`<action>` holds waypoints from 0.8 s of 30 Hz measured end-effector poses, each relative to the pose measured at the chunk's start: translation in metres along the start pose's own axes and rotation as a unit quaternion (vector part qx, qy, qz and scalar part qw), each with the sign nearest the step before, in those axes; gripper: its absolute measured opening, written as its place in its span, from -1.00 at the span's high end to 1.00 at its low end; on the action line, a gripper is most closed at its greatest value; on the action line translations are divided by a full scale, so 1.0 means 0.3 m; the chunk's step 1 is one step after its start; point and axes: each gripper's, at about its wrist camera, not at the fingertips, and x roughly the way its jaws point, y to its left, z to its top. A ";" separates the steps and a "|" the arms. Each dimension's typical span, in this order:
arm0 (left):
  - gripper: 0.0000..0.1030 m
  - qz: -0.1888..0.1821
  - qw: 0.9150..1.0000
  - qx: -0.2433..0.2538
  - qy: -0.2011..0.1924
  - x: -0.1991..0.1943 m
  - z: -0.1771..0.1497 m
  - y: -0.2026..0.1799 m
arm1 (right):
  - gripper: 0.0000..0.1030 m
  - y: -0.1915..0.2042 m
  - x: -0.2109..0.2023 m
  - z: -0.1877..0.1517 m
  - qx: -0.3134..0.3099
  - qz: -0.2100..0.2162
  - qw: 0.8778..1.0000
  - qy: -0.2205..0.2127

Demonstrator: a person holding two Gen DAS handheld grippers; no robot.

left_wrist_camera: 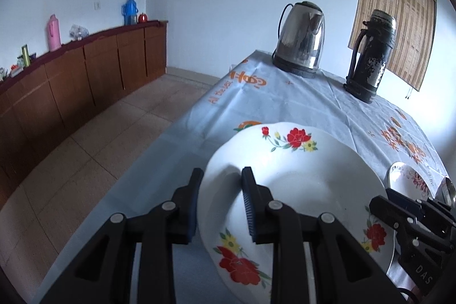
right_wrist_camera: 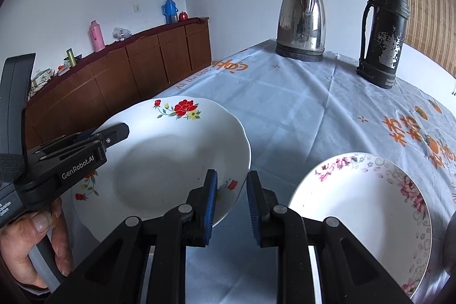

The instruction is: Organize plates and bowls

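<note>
In my left wrist view my left jaws [left_wrist_camera: 221,198] pinch the near rim of the white red-flowered plate [left_wrist_camera: 293,175], tilted above the surface; in my right wrist view my right jaws [right_wrist_camera: 231,201] gape empty, the pink-flowered white plate [right_wrist_camera: 367,207] at 3 o'clock unstacked, so sorting has barely begun.

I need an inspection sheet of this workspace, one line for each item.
Surface: table under a pale printed cloth.
Job's things: red-flower plate; pink-flower plate beside it.
Clutter: kettle, flask.
Grippers: left gripper astride the red-flower plate's rim, grip unclear; right gripper open between the plates, holding nothing.
Cables: nothing seen.
Surroundings: sideboard with jugs, blind.
</note>
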 end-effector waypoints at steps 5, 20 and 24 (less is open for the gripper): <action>0.52 -0.008 1.000 0.002 0.001 -0.005 -0.002 -0.023 | 0.55 -0.011 -0.029 -0.006 0.001 -0.011 1.000 -0.015; 0.52 -0.017 0.999 0.020 -0.018 -0.065 0.017 -0.141 | 0.55 -0.094 -0.133 -0.043 0.024 -0.022 0.998 -0.049; 0.52 -0.022 0.999 0.025 -0.020 -0.066 0.016 -0.179 | 0.55 -0.115 -0.158 -0.053 0.028 -0.034 0.997 -0.058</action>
